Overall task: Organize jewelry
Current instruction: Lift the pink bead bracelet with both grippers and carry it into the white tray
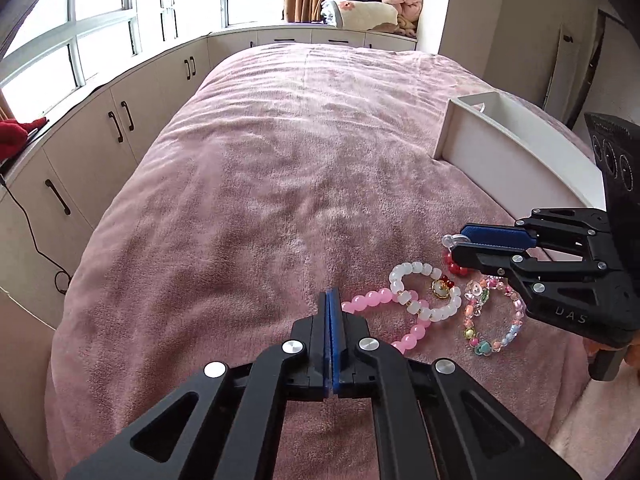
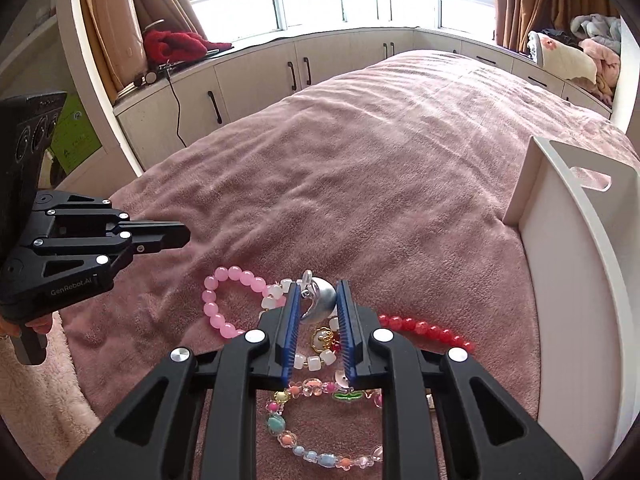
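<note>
pink bedspread (image 2: 360,168), right gripper (image 2: 318,300) clasping upright silver dolphin charm (image 2: 320,300), left gripper (image 1: 333,300) closed empty

Daylight pours in through the windows (image 1: 100,28), which are blown out to plain white in both views, and it lights the bed (image 1: 280,160) evenly with only soft shadows in the folds of its cover. Both pictures are sharp in the middle. The fisheye lens bends the cabinets (image 2: 256,80) into curves and leaves dark, blurred corners at the edges.
</note>
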Demonstrator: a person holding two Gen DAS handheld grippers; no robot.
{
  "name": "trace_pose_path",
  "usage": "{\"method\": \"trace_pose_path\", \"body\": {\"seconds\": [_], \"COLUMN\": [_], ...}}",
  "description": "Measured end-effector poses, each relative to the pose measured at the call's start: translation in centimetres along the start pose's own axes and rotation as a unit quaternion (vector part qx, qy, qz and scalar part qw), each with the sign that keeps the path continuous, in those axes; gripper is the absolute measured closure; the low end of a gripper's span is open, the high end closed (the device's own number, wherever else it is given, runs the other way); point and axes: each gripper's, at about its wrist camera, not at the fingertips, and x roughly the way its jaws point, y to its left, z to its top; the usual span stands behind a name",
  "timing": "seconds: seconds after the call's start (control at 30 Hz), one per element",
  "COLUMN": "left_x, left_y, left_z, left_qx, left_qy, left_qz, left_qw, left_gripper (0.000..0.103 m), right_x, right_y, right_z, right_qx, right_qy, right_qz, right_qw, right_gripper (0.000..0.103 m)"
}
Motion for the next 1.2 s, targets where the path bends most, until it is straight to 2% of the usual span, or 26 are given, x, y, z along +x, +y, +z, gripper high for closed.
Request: {"method": "trace_pose_path", "body": {"seconds": [0.07,0.2,0.3,0.4,0.43,0.47,0.53,0.6,0.73,0.97,1.2], "left_x": [-1.4,-0.9,1.7,4.4,5.3,6.1,7.1,6.9,5.2,0.4,-4.0], "left_y": [0.3,0.1,-0.9,-2.0,-2.1,-2.1,-2.0,-1.8,-0.7,-0.8,-2.9], "left_z": [0.5,0.6,-0.5,-1.4,-1.5,-1.6,-1.7,-1.5,-1.0,1.7,6.7], "left_qx": [0.003,0.008,0.01,0.03,0.033,0.032,0.026,0.024,-0.005,-0.008,0.034], "left_qy": [-0.015,-0.002,0.035,0.072,0.084,0.094,0.104,0.1,0.084,0.024,-0.027], "left_qz": [-0.004,-0.016,-0.017,0.013,0.018,0.023,0.018,0.026,-0.006,-0.018,-0.017], "left_qw": [0.9999,0.9998,0.9992,0.9968,0.9957,0.9948,0.994,0.9943,0.9965,0.9995,0.9989], "left_gripper": [0.097,0.094,0.077,0.063,0.061,0.061,0.077,0.086,0.087,0.086,0.086], "right_x": [-1.3,-2.5,-3.0,-3.5,-3.5,-3.6,-3.6,-3.6,-3.9,-5.6,-9.8], "right_y": [-0.6,-1.7,-1.8,-1.8,-1.8,-1.8,-1.7,-1.7,-1.8,-2.0,-2.0], "right_z": [0.4,0.7,0.6,0.6,0.5,0.5,0.5,0.5,0.6,0.9,1.9], "right_qx": [0.012,0.034,0.038,0.039,0.039,0.039,0.039,0.039,0.042,0.046,0.043], "right_qy": [-0.021,-0.04,-0.045,-0.05,-0.052,-0.053,-0.055,-0.055,-0.063,-0.092,-0.151], "right_qz": [0.001,0.003,0.004,0.006,0.006,0.007,0.007,0.007,0.007,0.006,-0.012], "right_qw": [1.0,0.999,0.998,0.998,0.998,0.998,0.998,0.998,0.997,0.995,0.987], "right_gripper": [0.084,0.084,0.084,0.084,0.084,0.084,0.084,0.084,0.084,0.084,0.084]}}
